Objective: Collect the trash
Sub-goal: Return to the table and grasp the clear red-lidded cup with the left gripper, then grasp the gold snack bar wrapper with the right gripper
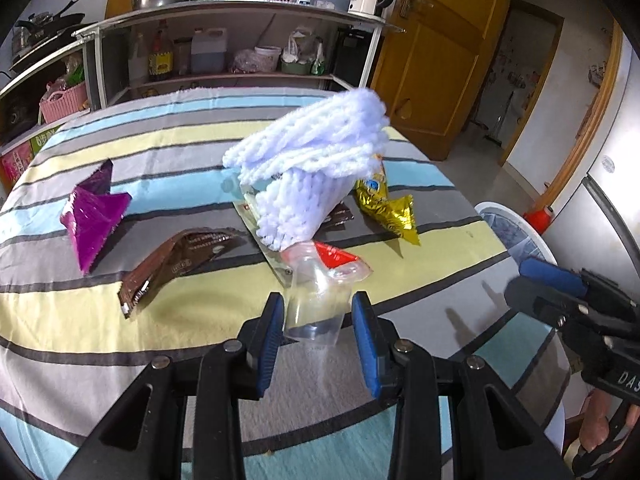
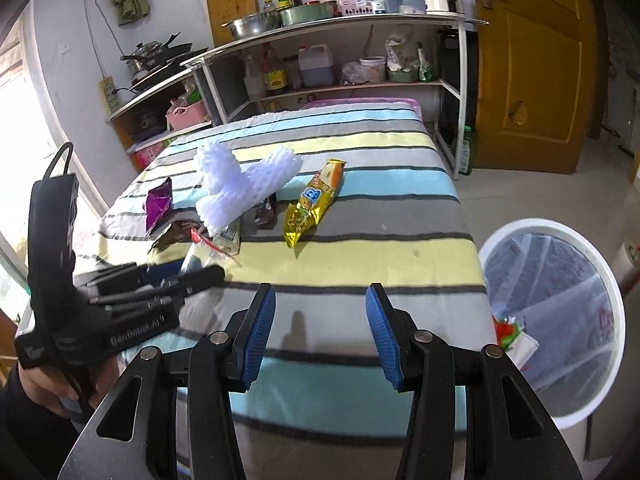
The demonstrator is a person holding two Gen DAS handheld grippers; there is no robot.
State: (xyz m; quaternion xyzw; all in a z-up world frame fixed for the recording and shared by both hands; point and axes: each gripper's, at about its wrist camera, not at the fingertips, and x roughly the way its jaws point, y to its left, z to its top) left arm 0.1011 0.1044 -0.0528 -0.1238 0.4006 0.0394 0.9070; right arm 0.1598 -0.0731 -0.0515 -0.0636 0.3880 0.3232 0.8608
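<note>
My left gripper [image 1: 318, 300] has its blue pads on either side of a clear plastic cup [image 1: 314, 300] lying on the striped tablecloth [image 1: 120, 320]; the pads look close to the cup, contact unclear. Beyond it lie white foam netting [image 1: 316, 160], a red wrapper [image 1: 334, 256], a brown wrapper [image 1: 176, 264], a purple wrapper [image 1: 94, 220] and a gold snack bag [image 1: 386, 208]. My right gripper [image 2: 320, 320] is open and empty above the table's near edge. The gold bag [image 2: 312, 204] and foam netting [image 2: 240, 184] lie ahead of it. The left gripper body [image 2: 132, 300] shows at its left.
A white bin [image 2: 552, 320] lined with a clear bag stands on the floor right of the table and holds a red-green wrapper [image 2: 508, 330]. Metal shelves [image 2: 340, 80] with bottles and pans stand behind the table. An orange door [image 2: 532, 64] is at the back right.
</note>
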